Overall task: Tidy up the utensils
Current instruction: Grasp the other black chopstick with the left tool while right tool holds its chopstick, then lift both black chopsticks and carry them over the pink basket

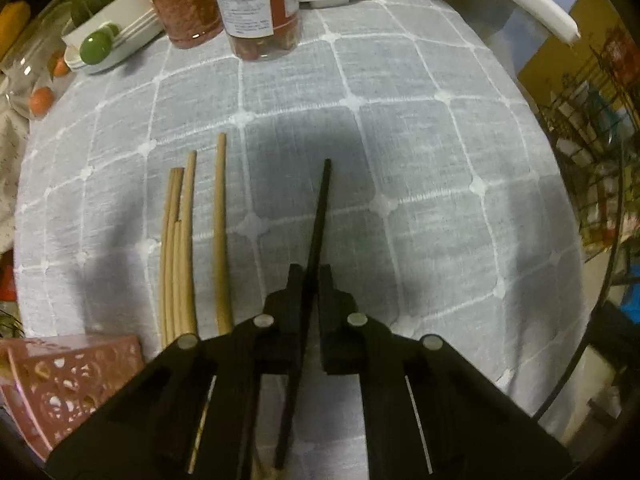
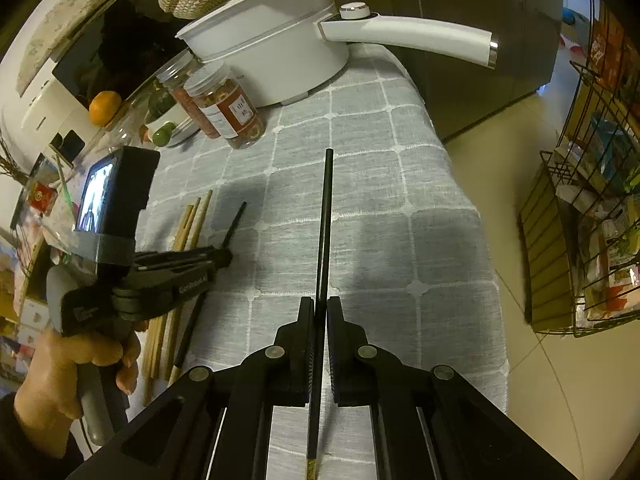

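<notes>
A black chopstick (image 1: pixel 318 236) is clamped between the pads of the left tool (image 1: pixel 311 276), and its thin end is pointed out over the desk (image 1: pixel 420 152). A second black chopstick (image 2: pixel 325 220) is clamped in the right tool (image 2: pixel 320 304), with a small gold band seen at its near end. No earlier picture is given, so only the tight grip of each tool can be told. Just to the left of the left tool, a small bunch of wooden chopsticks (image 1: pixel 182 248) is laid flat on the desk, side by side, with one lying a little apart from the rest. A pink holder with little holes (image 1: pixel 68 384) is seen at the near left corner, beside the thick ends of the wooden chopsticks. The desk is covered with a grey cloth crossed by white lines. At the far side, two clear jars with red food (image 1: pixel 260 4) are stood close together, and a white pot with a long handle (image 2: pixel 280 52) is stood behind them. A white dish with green fruit (image 1: pixel 104 40) is kept to the left of the jars, and an orange (image 2: pixel 105 108) is seen further back. In the right wrist view, the left tool is gripped by a hand (image 2: pixel 80 364) low over the wooden chopsticks. A wire rack (image 2: pixel 592 216) full of packets is stood on the floor, well apart from the desk on the right. The middle of the cloth is bare between the two black chopsticks and the jars.
</notes>
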`<state>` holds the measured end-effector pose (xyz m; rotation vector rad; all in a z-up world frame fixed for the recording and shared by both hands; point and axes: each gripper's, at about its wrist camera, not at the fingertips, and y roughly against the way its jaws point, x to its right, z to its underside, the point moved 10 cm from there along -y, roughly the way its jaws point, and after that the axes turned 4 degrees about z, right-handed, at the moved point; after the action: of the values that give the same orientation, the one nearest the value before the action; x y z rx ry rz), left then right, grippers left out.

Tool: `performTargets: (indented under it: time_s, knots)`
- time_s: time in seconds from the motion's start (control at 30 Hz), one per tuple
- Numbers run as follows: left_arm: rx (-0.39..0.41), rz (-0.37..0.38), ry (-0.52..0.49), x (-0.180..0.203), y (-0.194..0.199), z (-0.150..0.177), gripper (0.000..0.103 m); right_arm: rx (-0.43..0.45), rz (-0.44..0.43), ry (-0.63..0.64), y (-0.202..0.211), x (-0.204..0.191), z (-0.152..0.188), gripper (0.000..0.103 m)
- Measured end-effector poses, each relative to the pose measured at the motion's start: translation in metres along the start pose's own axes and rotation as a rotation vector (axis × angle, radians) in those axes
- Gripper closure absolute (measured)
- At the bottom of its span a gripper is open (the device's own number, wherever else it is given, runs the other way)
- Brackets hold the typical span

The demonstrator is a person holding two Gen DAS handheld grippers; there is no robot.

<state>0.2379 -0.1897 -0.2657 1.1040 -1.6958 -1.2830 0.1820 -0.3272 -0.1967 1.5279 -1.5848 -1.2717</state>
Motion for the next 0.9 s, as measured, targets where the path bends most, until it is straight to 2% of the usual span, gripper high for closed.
performTargets:
  time_s: [0.07, 0.27, 0.47, 0.5, 0.73, 0.77, 0.87, 0.9]
  knots:
    - [0.009, -0.014, -0.032, 0.005, 0.004, 0.004, 0.096, 0.007, 0.000, 0.000, 0.003, -0.002, 0.000, 0.097]
    - [0.087, 0.029, -0.065, 0.014, 0.045, 0.030, 0.097, 0.051, -0.004, -0.016, 0.021, -0.009, 0.001, 0.097]
    - [0.208, 0.091, -0.080, 0.011, 0.104, 0.054, 0.097, 0.102, -0.017, -0.013, 0.043, -0.022, 0.008, 0.098]
    - [0.220, 0.099, -0.082, 0.005, 0.106, 0.049, 0.097, 0.110, -0.020, -0.011, 0.047, -0.024, 0.009, 0.098]
    - [0.321, 0.181, -0.077, -0.005, 0.147, 0.076, 0.097, 0.110, 0.002, 0.023, 0.051, -0.020, 0.012, 0.097]
    - [0.339, 0.188, -0.077, -0.006, 0.150, 0.078, 0.097, 0.098, 0.010, 0.018, 0.046, -0.018, 0.010, 0.095]
    - [0.380, 0.227, -0.051, -0.014, 0.161, 0.082, 0.097, 0.063, 0.019, -0.016, 0.028, -0.011, 0.005, 0.077]
    - [0.385, 0.231, -0.042, -0.017, 0.163, 0.083, 0.097, 0.051, 0.024, -0.022, 0.021, -0.010, 0.002, 0.075]
